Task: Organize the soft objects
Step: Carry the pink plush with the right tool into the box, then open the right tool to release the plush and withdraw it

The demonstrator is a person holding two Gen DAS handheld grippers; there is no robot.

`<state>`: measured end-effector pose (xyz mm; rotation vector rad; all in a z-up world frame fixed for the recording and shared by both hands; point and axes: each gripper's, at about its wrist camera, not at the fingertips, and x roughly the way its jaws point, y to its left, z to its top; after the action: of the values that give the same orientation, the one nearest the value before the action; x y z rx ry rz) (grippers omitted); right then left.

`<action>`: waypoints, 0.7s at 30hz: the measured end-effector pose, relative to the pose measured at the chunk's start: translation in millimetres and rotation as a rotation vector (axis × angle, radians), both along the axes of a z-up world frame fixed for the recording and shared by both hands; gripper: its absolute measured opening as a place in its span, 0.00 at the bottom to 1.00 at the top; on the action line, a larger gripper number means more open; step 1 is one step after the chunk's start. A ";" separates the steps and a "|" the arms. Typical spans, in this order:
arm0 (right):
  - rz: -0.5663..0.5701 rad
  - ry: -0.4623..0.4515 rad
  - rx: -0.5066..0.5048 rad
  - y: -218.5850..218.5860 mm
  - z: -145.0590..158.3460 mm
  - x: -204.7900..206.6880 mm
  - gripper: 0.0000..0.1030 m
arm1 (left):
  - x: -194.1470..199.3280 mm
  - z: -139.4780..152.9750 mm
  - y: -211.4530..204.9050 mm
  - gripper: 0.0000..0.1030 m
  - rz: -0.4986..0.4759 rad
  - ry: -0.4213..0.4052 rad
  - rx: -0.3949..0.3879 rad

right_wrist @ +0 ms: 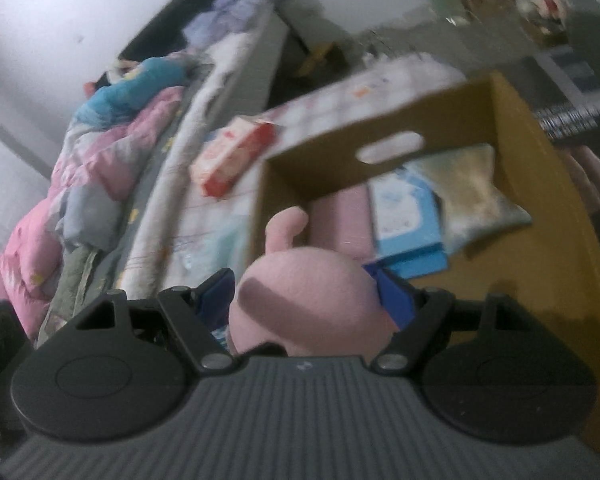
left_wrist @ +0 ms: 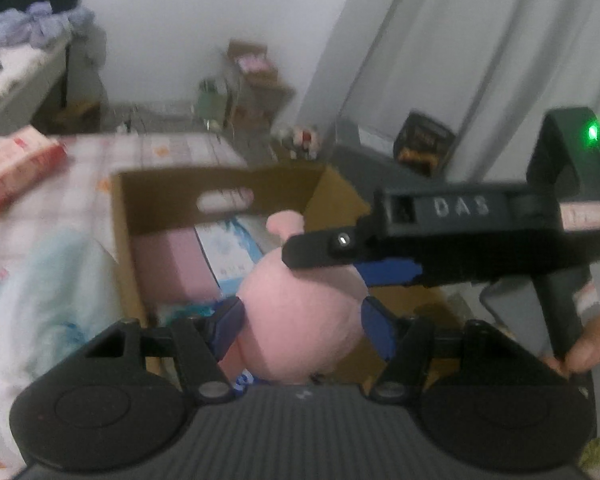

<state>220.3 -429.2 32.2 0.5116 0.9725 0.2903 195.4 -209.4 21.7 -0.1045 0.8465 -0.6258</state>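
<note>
A pink plush toy hangs over the open cardboard box, held from two sides. My left gripper is shut on it, blue pads pressed into its sides. From the right, one of the right gripper's black fingers lies across the toy's top. In the right wrist view my right gripper is likewise shut on the pink plush toy, whose ear sticks up toward the box. Inside the box lie a pink folded piece, a blue-and-white packet and a beige cushion.
The box stands on a bed with a checked sheet. A red-and-white packet lies left of the box, and a light blue cloth lies nearer. Pink and blue bedding is piled further left. A hand grips the right gripper's handle.
</note>
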 end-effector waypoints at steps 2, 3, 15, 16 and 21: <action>-0.016 0.041 0.015 -12.1 -19.0 9.7 0.76 | 7.1 -15.1 -11.2 0.64 -0.009 0.039 0.028; -0.023 0.057 0.022 -17.8 -27.9 15.2 0.76 | 12.1 -22.2 -15.6 0.64 -0.016 0.059 0.040; -0.072 0.188 0.003 -30.7 -102.5 55.1 0.76 | 18.3 -37.4 -23.8 0.63 -0.048 0.117 0.072; -0.075 0.186 -0.001 -30.3 -103.5 55.7 0.76 | 16.1 -33.1 -21.8 0.63 -0.045 0.109 0.069; -0.097 0.156 -0.025 -31.8 -94.4 51.5 0.76 | 3.9 -10.2 -5.4 0.67 -0.045 0.059 0.039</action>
<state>271.8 -461.0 -62.2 0.5629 1.0971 0.1525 199.3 -214.8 11.5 -0.0688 0.9201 -0.6511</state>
